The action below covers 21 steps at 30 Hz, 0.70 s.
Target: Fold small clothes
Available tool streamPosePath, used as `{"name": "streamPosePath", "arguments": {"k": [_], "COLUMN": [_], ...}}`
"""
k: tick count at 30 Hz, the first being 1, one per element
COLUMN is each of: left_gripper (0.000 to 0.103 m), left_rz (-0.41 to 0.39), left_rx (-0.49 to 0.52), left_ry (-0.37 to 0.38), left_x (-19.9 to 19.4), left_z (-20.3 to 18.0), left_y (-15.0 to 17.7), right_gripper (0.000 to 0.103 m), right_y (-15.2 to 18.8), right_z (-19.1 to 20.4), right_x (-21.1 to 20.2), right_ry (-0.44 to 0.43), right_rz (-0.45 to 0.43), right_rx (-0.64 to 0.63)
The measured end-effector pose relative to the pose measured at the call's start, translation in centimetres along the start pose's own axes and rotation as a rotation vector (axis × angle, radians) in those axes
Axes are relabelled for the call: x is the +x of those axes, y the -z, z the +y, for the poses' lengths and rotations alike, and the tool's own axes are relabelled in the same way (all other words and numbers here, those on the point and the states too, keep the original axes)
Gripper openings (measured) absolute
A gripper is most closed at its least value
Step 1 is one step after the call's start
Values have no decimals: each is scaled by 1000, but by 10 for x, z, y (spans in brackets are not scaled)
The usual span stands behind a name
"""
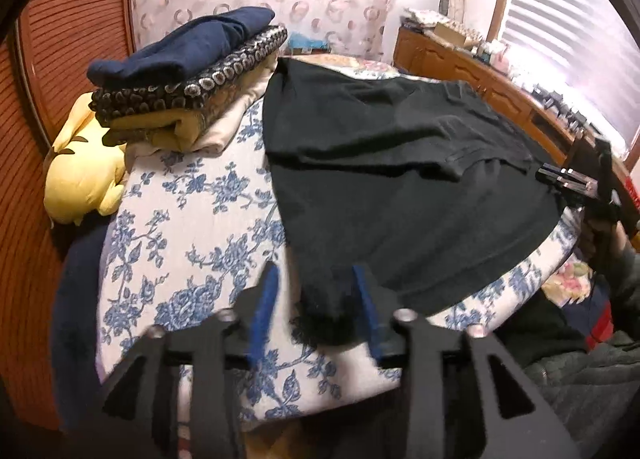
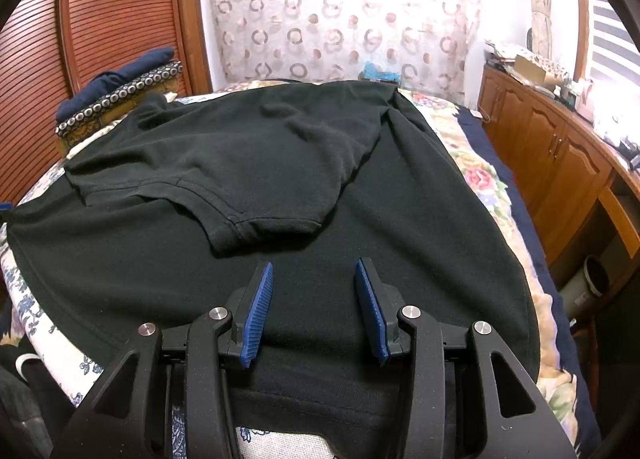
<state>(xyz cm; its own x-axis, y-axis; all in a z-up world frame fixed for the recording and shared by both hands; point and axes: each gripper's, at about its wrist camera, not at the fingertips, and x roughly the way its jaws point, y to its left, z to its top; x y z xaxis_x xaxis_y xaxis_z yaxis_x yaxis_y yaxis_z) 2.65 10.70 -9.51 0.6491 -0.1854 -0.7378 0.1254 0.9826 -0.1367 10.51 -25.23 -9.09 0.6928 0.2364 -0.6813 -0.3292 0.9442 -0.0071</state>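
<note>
Left wrist view: left hand-held gripper [image 1: 316,305] has its jaws apart with a bunched corner of the black shirt [image 1: 400,187] sitting between the blue pads [image 1: 266,299]. It's blurry there, so whether a pad touches cloth I can't tell, but nothing looks pinched.
Right side: right hand-held gripper [image 2: 314,309] is spread open too, hovering over the shirt's near hem, pads clear of the fabric, holding nothing.
Shirt spot: laid out across the bed [image 1: 192,227], one sleeve [image 2: 224,187] already folded in over the body.
Risk 1: closing on that loose wad would probably grab several layers at once, so the lift drags the whole side instead of one clean edge.
Risk 2: if only one side gets a grip, the fold likely comes out crooked and the tucked sleeve slides back out.
Risk 3: pads could snag the floral cover along with the shirt, since the corner sits right on it.
Risk 4: a wide swing toward the folded stack [image 1: 188,71] could knock it, though it's well off to the far side.
</note>
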Motion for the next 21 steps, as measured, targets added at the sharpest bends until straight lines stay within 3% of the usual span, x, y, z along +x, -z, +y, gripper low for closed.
{"name": "streamPosePath", "arguments": {"k": [10, 21], "left_gripper": [58, 60], "left_rz": [-40, -30], "left_rx": [21, 39], "left_ry": [3, -32], "left_x": [16, 60], "left_z": [-11, -9], "left_y": [-35, -89], "right_gripper": [42, 42], "right_y": [0, 1], "right_z": [1, 1], "right_x": [0, 0], "right_ry": [0, 3], "right_rz": [-1, -1], "right_rx": [0, -2]}}
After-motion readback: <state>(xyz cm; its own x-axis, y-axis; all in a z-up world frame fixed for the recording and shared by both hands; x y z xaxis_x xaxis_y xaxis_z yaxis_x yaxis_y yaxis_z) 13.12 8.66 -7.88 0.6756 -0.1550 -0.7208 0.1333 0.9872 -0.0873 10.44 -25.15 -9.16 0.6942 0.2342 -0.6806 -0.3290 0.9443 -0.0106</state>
